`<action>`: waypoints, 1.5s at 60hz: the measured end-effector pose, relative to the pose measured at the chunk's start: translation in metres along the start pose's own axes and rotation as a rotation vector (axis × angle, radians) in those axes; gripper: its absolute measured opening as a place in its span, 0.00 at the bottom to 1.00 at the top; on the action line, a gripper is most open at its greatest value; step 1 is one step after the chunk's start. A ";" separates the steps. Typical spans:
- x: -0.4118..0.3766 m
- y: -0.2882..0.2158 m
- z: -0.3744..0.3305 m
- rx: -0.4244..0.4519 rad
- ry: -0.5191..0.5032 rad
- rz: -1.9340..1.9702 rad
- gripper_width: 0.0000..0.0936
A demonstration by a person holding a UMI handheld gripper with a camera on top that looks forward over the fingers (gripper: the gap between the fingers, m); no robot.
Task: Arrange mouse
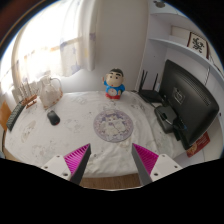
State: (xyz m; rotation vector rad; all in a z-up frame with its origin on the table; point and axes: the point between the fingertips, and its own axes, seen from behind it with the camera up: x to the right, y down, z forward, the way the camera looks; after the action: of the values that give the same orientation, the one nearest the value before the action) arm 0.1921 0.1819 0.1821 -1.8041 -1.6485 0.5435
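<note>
The gripper (112, 160) hangs above the near edge of the table (60, 145) with its fingers spread wide and nothing between them; the pink pads (77, 156) face each other across bare cloth; the mouse (53, 118) sits well apart, off to the left and beyond the fingers, a small dark rounded lump on the pale patterned tablecloth — too small here to make out buttons or a cable; judging by its kind, it should be light, hard-shelled and smooth, so likely a little slippery; the safest hold would be across its two long sides, low on the body, where the flanks run nearly straight; ahead of the fingers lies a round mat (113, 125) with a grey ornate print, flat and thin; beyond it stands a doll (115, 84) in blue and red, rounded and glossy-looking; a black monitor (190, 98) stands at the right — hard, flat, angular
</note>
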 end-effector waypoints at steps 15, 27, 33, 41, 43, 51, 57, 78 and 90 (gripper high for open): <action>-0.108 -0.002 0.013 -0.014 -0.086 -0.049 0.91; -0.215 0.001 0.015 -0.011 -0.151 -0.100 0.91; -0.264 0.000 0.017 0.001 -0.181 -0.114 0.91; -0.309 -0.005 0.034 0.041 -0.195 -0.099 0.91; -0.316 -0.007 0.042 0.056 -0.190 -0.091 0.91; -0.338 -0.019 0.086 0.136 -0.189 -0.071 0.91; -0.346 -0.024 0.129 0.167 -0.178 -0.061 0.91; -0.353 -0.047 0.252 0.186 -0.145 -0.065 0.91; -0.356 -0.074 0.287 0.161 -0.160 -0.057 0.91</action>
State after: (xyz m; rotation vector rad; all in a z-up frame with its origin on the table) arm -0.1022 -0.1181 -0.0124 -1.6282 -1.7030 0.7889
